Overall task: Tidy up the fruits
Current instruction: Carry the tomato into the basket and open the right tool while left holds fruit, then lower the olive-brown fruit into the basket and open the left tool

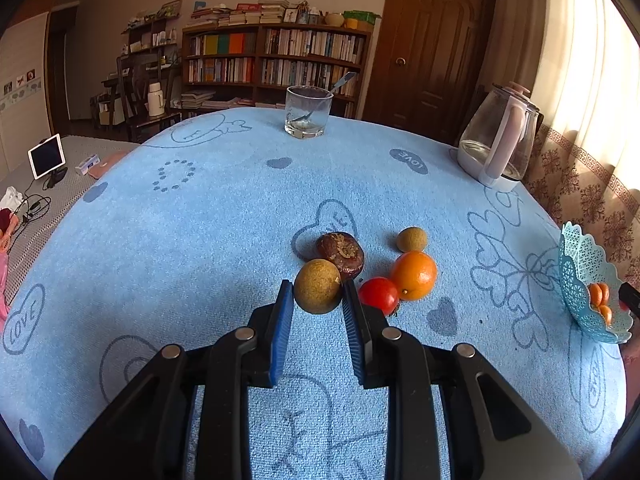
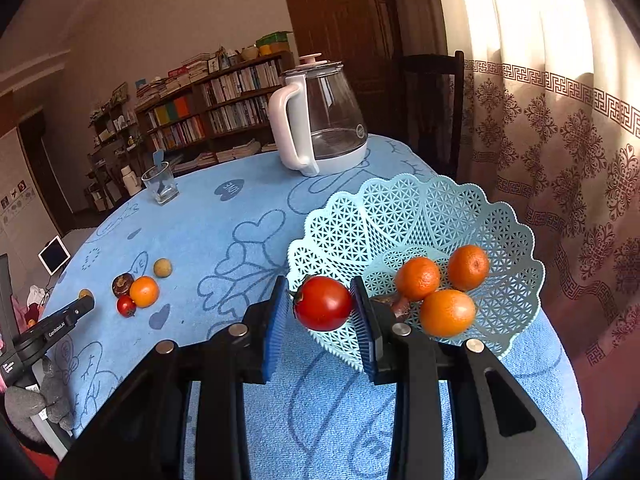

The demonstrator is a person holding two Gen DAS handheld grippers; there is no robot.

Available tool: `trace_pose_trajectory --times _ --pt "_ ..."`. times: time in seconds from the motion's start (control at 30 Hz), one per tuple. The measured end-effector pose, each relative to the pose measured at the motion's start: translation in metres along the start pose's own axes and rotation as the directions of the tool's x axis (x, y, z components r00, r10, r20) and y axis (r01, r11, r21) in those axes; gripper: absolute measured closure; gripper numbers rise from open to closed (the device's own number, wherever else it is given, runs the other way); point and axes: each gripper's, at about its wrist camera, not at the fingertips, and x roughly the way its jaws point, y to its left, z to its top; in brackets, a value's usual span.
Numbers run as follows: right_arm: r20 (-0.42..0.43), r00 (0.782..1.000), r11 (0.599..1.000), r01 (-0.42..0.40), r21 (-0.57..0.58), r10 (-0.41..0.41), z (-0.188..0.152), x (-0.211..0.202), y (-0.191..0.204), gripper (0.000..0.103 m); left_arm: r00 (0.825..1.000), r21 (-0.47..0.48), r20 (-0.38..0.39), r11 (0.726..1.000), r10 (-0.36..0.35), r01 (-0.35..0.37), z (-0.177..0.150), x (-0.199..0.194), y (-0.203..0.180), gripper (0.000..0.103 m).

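My left gripper [image 1: 318, 294] is shut on a brownish-green round fruit [image 1: 318, 286], low over the blue cloth. Just beyond it lie a dark brown fruit [image 1: 341, 254], a red tomato [image 1: 378, 295], an orange [image 1: 414, 275] and a second small brownish-green fruit [image 1: 412, 239]. My right gripper [image 2: 322, 304] is shut on a red tomato [image 2: 323, 303], held at the near left rim of the light blue lattice basket [image 2: 400, 208]. Three oranges [image 2: 446, 312] lie inside the basket, and a dark item behind the right finger is mostly hidden.
A glass kettle with a white handle [image 2: 316, 120] stands at the far edge of the table. A drinking glass with a spoon [image 1: 307, 111] sits at the far middle. A patterned curtain [image 2: 560, 120] hangs close on the right. A chair [image 2: 432, 112] stands behind the table.
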Motion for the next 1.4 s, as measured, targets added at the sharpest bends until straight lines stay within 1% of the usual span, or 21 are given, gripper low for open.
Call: trace_pose_trajectory --times 0.17,0.27,0.37,0.53,0.73,0.8,0.93,1.03,1.13,1.17,1.4 --pt "-0.002 0.999 0.998 0.033 0.050 -0.033 -0.004 0.004 -0.022 0.069 1.000 0.017 -0.006 1.000 0.008 -0.007 -0.001 0.002 -0.004 0.078" --pt "0.016 0.998 0.992 0.061 0.109 -0.063 -0.007 0.003 -0.037 0.046 1.000 0.029 -0.011 1.000 0.012 -0.012 -0.002 0.003 -0.008 0.078" --pt "0.037 0.995 0.986 0.082 0.142 -0.088 -0.006 0.000 -0.049 0.046 1.000 0.045 -0.016 0.999 0.007 -0.006 -0.003 0.002 -0.014 0.078" --pt "0.093 0.984 0.977 0.139 0.163 -0.155 -0.002 -0.012 -0.065 0.046 0.999 0.068 -0.035 0.997 -0.033 0.036 -0.004 0.001 -0.029 0.078" --pt "0.137 0.961 0.954 0.206 0.218 -0.239 0.000 -0.021 -0.093 0.045 0.990 0.113 -0.074 0.986 -0.117 0.125 -0.003 0.001 -0.065 0.078" --pt "0.141 0.958 0.946 0.212 0.244 -0.251 -0.002 -0.020 -0.100 0.041 0.985 0.139 -0.087 0.977 -0.148 0.159 -0.002 0.001 -0.082 0.078" --pt "0.141 0.958 0.941 0.207 0.267 -0.251 -0.004 -0.018 -0.105 0.040 0.972 0.196 -0.103 0.954 -0.210 0.227 0.001 -0.001 -0.122 0.078" --pt "0.151 0.958 0.944 0.200 0.261 -0.245 -0.005 -0.018 -0.103 0.039 0.957 0.218 -0.119 0.933 -0.266 0.286 0.006 -0.001 -0.150 0.078" --pt "0.165 0.957 0.949 0.194 0.250 -0.239 -0.006 -0.019 -0.099 0.034 0.939 0.238 -0.132 0.909 -0.318 0.342 0.009 -0.002 -0.177 0.078" --pt "0.168 0.957 0.950 0.190 0.249 -0.236 -0.006 -0.019 -0.097 0.032 0.934 0.248 -0.135 0.901 -0.331 0.355 0.010 -0.002 -0.187 0.077" --pt "0.171 0.961 0.955 0.171 0.240 -0.215 -0.008 -0.018 -0.093 0.032 0.909 0.309 -0.165 0.855 -0.383 0.416 0.008 0.004 -0.239 0.078"
